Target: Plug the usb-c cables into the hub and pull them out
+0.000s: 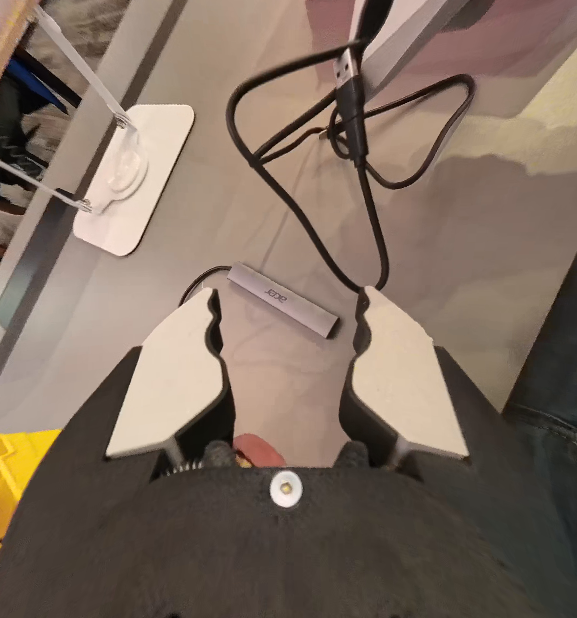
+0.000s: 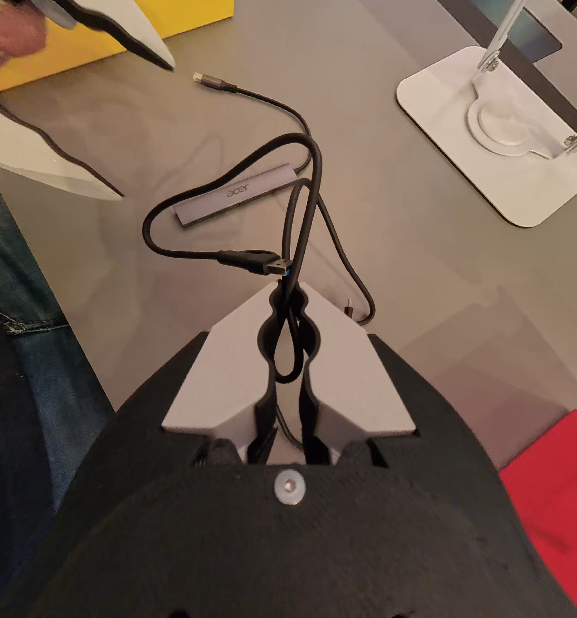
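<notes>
A slim grey hub (image 1: 282,297) lies on the grey table, with its own thin lead ending in a loose plug (image 2: 213,82). My left gripper (image 1: 290,293) is open and empty, hovering just above the hub with one fingertip on each side. It also shows at the upper left of the right wrist view (image 2: 146,132). My right gripper (image 2: 287,284) is shut on a looped black cable (image 2: 319,160) and holds it above the table. The cable's wide metal plug (image 2: 273,266) hangs free in front of the hub (image 2: 237,197). A small plug (image 2: 349,306) rests on the table by the right finger.
A white stand base (image 1: 130,187) with metal legs stands left of the hub and also shows in the right wrist view (image 2: 501,140). A yellow box (image 2: 113,43) sits behind the left gripper. A red object (image 2: 554,485) lies at lower right. A person's jeans (image 1: 564,334) border the table. Spacing between my two grippers at the tips: around 12 cm. About 9 cm separates my left fingertips from the slim grey hub (image 1: 282,297). It turns up in the right wrist view (image 2: 230,193) as well.
</notes>
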### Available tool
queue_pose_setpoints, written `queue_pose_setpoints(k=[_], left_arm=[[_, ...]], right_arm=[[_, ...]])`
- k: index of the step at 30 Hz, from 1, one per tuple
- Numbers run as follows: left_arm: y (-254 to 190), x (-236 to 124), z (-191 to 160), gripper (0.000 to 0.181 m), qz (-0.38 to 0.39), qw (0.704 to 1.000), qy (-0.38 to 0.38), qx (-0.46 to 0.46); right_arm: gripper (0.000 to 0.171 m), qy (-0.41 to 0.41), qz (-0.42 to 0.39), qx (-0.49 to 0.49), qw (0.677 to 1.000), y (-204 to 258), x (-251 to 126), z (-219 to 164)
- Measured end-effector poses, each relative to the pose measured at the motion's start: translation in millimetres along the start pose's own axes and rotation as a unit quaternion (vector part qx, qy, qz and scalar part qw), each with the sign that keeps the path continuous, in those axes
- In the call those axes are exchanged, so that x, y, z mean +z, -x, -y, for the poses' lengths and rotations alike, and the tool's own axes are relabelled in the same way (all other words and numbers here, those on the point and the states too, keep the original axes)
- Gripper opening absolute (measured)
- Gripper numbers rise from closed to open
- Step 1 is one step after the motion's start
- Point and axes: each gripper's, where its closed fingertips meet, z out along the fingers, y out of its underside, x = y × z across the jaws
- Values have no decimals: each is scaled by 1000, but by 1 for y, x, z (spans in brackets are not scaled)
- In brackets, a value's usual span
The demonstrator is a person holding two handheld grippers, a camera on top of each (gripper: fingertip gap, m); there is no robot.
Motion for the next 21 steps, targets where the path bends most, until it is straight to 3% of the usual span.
queue_pose_setpoints(k=[4,7,14,17,21], left_arm=[[16,-38,-5,70,41,999,-7,0],[52,-85,-30,60,95,995,9,-28],[107,-179,-157,56,184,963,157,-117],[107,-193,-209,56,187,945,204,-173],[97,-188,-252,45,171,929,241,-223]], right_arm=[[0,9,2,3,1000,0,7,-6],[0,8,3,8,1000,-1,9,-8],[1,20,27,15,999,5,19,-19],[1,26,33,9,999,11,25,-22],[1,32,37,4,999,15,28,-24]])
